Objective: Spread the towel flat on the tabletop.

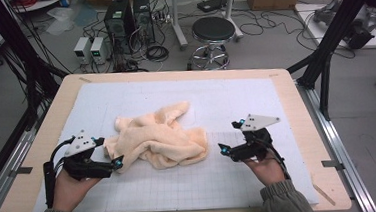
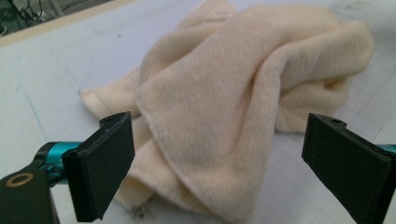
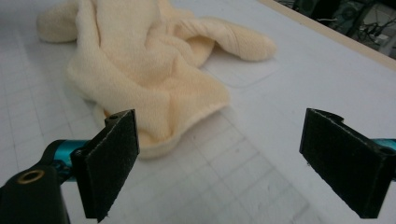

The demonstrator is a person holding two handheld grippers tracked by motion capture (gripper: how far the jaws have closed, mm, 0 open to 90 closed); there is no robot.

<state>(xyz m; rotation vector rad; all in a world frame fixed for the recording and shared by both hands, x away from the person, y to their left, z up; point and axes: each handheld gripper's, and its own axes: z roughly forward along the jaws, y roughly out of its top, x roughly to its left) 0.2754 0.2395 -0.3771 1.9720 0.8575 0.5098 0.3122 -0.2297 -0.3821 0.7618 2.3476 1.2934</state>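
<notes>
Jaws spread on both the left gripper (image 1: 110, 151) and right gripper (image 1: 231, 136), flanking the crumpled towel (image 1: 158, 138); next probably came pinching its edges.

L gripper (image 1: 108, 151) sits at near left, held low in the person's left hand (image 1: 71, 187), fingers (image 2: 100, 165) spread wide apart w/ nothing between them, aimed right. R gripper (image 1: 231, 137) at near right, in the right hand (image 1: 266, 169), fingers (image 3: 109, 161) also wide apart, aimed left. Both forearms come in from the near edge, sleeves at the wrists.
</notes>
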